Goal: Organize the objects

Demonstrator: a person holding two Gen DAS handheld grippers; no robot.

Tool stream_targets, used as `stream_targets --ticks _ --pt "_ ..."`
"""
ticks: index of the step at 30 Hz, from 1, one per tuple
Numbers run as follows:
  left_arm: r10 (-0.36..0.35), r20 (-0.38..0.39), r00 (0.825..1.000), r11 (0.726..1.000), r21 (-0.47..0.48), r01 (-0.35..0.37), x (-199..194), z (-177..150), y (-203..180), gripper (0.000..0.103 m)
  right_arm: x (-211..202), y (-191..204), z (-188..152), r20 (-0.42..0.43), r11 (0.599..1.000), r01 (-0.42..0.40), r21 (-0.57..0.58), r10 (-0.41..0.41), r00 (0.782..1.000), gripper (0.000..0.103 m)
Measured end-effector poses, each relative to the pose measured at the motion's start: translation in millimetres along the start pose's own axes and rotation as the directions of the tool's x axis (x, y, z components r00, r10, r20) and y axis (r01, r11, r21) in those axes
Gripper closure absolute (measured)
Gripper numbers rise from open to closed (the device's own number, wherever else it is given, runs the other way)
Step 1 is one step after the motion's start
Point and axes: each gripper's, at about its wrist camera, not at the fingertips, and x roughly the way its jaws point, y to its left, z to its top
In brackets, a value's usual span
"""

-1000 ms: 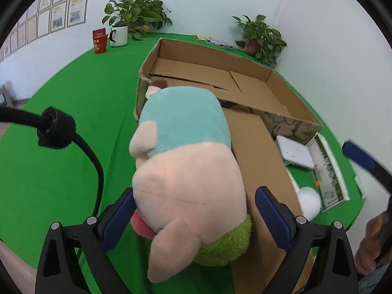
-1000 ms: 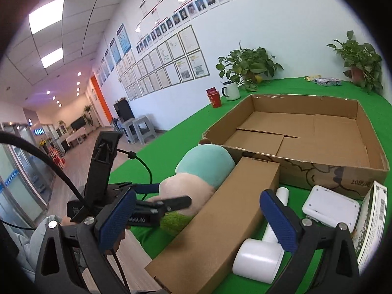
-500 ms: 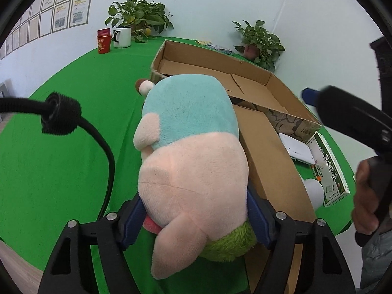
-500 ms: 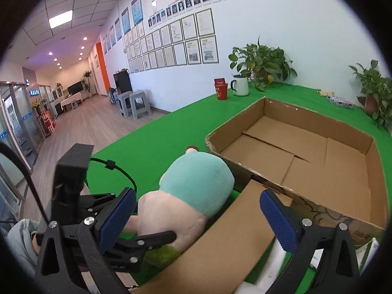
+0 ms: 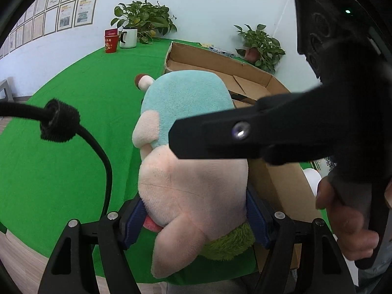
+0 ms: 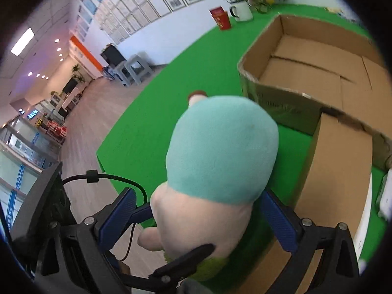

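The left claw (image 5: 193, 214) is clamped on the plush toy (image 5: 188, 152), its blue pads pressed into the pink lower body, likely because that soft bulk gives a firm hold for lifting. The right claw (image 6: 199, 218) stands apart, straddling the same toy from above without squeezing it. The toy sits at the near edge of the green tabletop (image 5: 73, 122), just left of a long closed carton (image 6: 338, 171). Farther off, the open cardboard box (image 6: 318, 56) looks the probable destination.
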Motion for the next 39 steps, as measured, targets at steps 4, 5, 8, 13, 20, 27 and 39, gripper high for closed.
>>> stream_targets --ticks 4,5,8,13,20,27,39 --pt "-0.007 0.0 1.0 1.0 0.013 0.007 -0.6 0.7 1.4 0.033 6.6 -4.4 -3.5 -0.053 0.998 0.066 0.021 -0.065 0.996 0.003" --pt "-0.009 -0.001 1.0 1.0 0.017 0.009 -0.7 1.3 1.4 0.033 8.4 -6.3 -4.2 -0.065 0.998 0.065 0.027 -0.063 0.996 0.006" --pt "-0.012 0.0 1.0 1.0 0.02 0.012 -1.0 2.4 2.3 0.033 10.0 -7.6 -6.9 -0.082 0.997 0.057 0.044 -0.053 0.995 0.014" --pt "-0.02 0.014 1.0 0.999 0.027 0.019 -3.6 4.4 4.4 0.035 -1.1 -13.8 -11.0 -0.033 0.996 0.073 0.053 -0.071 0.997 0.025" --pt "-0.015 0.058 0.998 0.998 0.059 0.012 -15.0 14.8 -0.6 0.039 -16.0 -19.7 -12.7 0.027 0.996 0.065 0.056 -0.067 0.997 0.033" --pt "-0.027 0.138 0.99 0.993 0.12 0.011 -21.0 55.1 -23.9 0.039 -55.8 -15.2 2.9 0.182 0.996 0.084 -0.021 -0.079 0.98 0.037" --pt "-0.088 0.264 0.961 0.954 0.301 0.005 -19.0 189.5 -76.9 0.039 -105.7 -16.9 73.9 0.414 0.987 0.145 -0.063 -0.107 0.904 0.045"
